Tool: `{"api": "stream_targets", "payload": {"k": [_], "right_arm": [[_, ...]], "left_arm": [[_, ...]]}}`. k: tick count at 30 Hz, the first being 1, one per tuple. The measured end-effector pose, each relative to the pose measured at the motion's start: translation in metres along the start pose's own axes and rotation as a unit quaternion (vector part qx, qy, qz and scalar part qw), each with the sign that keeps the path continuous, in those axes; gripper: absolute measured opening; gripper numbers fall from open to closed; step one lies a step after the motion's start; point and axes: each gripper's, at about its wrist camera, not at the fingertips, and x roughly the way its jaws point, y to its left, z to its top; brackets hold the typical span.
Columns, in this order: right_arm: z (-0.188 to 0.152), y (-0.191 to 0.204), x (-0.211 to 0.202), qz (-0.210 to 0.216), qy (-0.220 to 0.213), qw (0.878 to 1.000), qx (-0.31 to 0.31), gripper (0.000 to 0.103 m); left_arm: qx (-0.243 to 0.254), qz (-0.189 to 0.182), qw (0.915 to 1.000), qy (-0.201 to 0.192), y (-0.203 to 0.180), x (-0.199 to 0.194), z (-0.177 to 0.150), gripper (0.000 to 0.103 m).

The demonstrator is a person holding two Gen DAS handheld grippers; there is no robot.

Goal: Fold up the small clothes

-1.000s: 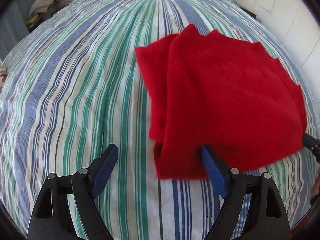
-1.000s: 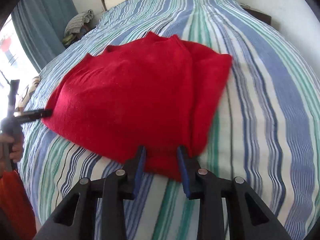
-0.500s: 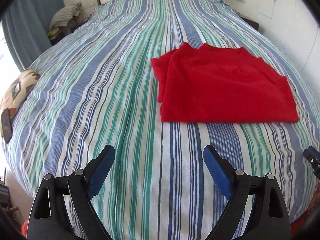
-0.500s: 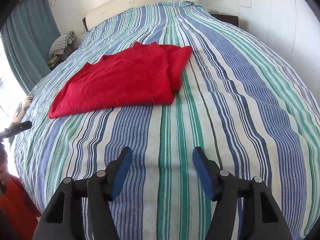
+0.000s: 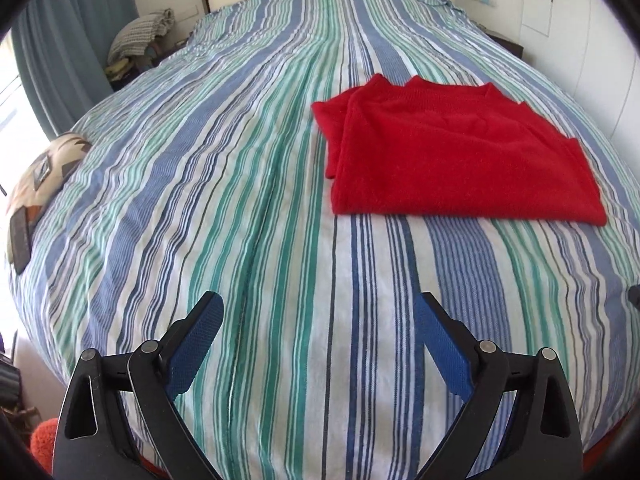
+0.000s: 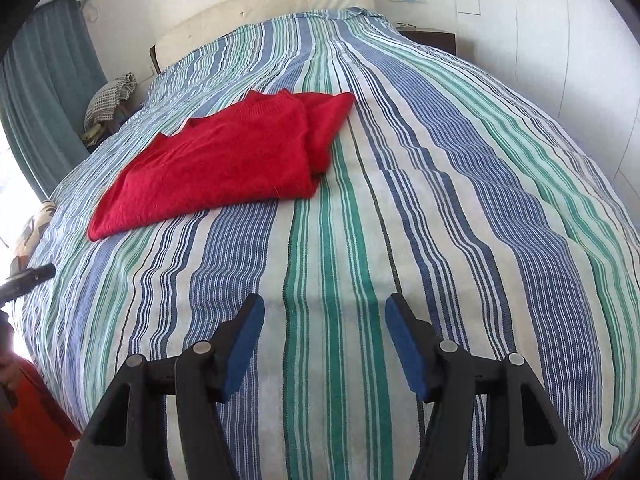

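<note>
Garment: my red sweater (image 5: 452,152) lies folded flat on the striped bedspread (image 5: 240,200), far from both of my tongs, with a narrower folded layer showing along one short side.
Garment, left view: it sits right of centre, its near edge straight across the stripes.
Garment, right view: the same sweater (image 6: 224,164) sits left of centre, its tucked layer on the right.
Left tongs: my left gripper (image 5: 318,314) hangs over bare bedspread at the near edge, well apart from the sweater; its blue-padded fingers (image 5: 196,344) stand wide and are spreading further, nothing between them.
Right tongs: my right gripper (image 6: 324,318) likewise hangs over bare stripes (image 6: 340,260), its blue fingers (image 6: 406,344) parted, gripping nothing.
Far end: a cream headboard (image 6: 264,4) against a white wall.
Far left: a blue-green curtain (image 5: 72,40) and a heap of checked cloth (image 5: 140,34) beside the bed.
Near left: a patterned cushion (image 5: 36,184) at the bed's edge.
</note>
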Motion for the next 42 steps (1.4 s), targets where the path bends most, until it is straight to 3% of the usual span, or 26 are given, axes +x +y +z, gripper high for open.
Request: {"api": "stream_targets", "payload": {"k": [3,6,16,19,24,28,30,33,35,37,38,39,42], "right_arm": [[-0.001,0.001,-0.002,-0.002,-0.001,1.0,0.0,0.063],[-0.004,0.004,0.0,-0.004,0.004,1.0,-0.006,0.065],[-0.013,0.009,0.011,-0.004,0.019,1.0,-0.003,0.073],[-0.012,0.008,0.009,0.001,0.021,1.0,0.003,0.073],[0.035,-0.006,0.0,0.047,-0.003,0.998,0.04,0.073],[0.097,-0.027,0.018,0.069,-0.021,0.994,0.082,0.075],[0.119,-0.036,0.041,0.082,-0.01,0.991,0.104,0.076],[0.134,-0.036,0.081,0.118,0.017,0.983,0.137,0.076],[0.133,-0.026,0.106,0.134,0.035,0.979,0.147,0.076],[0.129,-0.01,0.127,0.145,0.056,0.978,0.14,0.066],[0.128,-0.001,0.136,0.147,0.072,0.978,0.132,0.034],[0.128,0.007,0.141,0.138,0.088,0.978,0.126,0.014],[0.146,0.03,0.119,0.086,0.068,0.989,0.102,0.014]], "left_arm": [[-0.002,0.008,0.9998,0.017,0.008,0.018,-0.021,0.097],[-0.014,-0.009,0.9991,0.039,0.016,0.033,-0.037,0.098],[-0.02,-0.011,0.9994,0.027,0.015,0.035,-0.041,0.103],[-0.023,-0.012,0.9988,0.041,0.019,0.029,-0.037,0.101],[-0.076,-0.077,0.9941,-0.002,0.048,-0.014,-0.018,0.101],[-0.055,-0.051,0.997,-0.017,0.054,-0.01,-0.014,0.101],[-0.055,-0.036,0.9978,-0.005,0.056,0.005,-0.024,0.101],[-0.059,-0.028,0.997,0.041,0.057,0.031,-0.037,0.101],[-0.057,-0.029,0.9974,0.033,0.056,0.033,-0.035,0.101],[-0.048,-0.03,0.998,0.027,0.054,0.034,-0.031,0.101],[-0.048,-0.029,0.998,0.028,0.054,0.035,-0.03,0.101],[-0.052,-0.031,0.9977,0.03,0.055,0.037,-0.029,0.101],[-0.069,-0.044,0.9962,0.031,0.062,0.036,-0.026,0.101]]}}
